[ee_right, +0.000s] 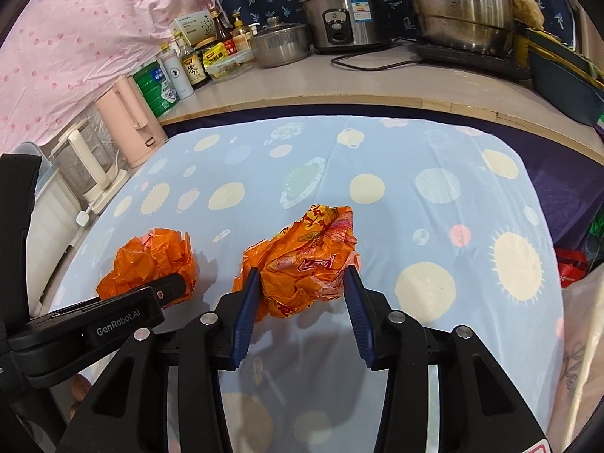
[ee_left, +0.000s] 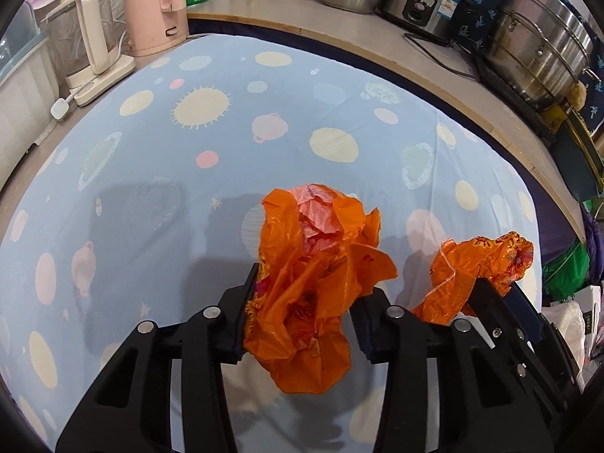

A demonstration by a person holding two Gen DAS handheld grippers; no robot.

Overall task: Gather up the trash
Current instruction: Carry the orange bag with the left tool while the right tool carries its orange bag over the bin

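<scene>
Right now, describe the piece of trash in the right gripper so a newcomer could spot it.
On the planet-print blue cloth, two crumpled orange plastic bags sit near the front edge. The right gripper pinches the printed orange bag, covered in red and yellow patterns; the plainer orange bag is in the left gripper.

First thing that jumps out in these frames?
Two crumpled orange bags, one in each gripper, held over the blue spotted cloth: the left gripper is shut on the left bag, the right gripper on the right bag. Behind the cloth, steel pots and a rice cooker line the counter.
</scene>
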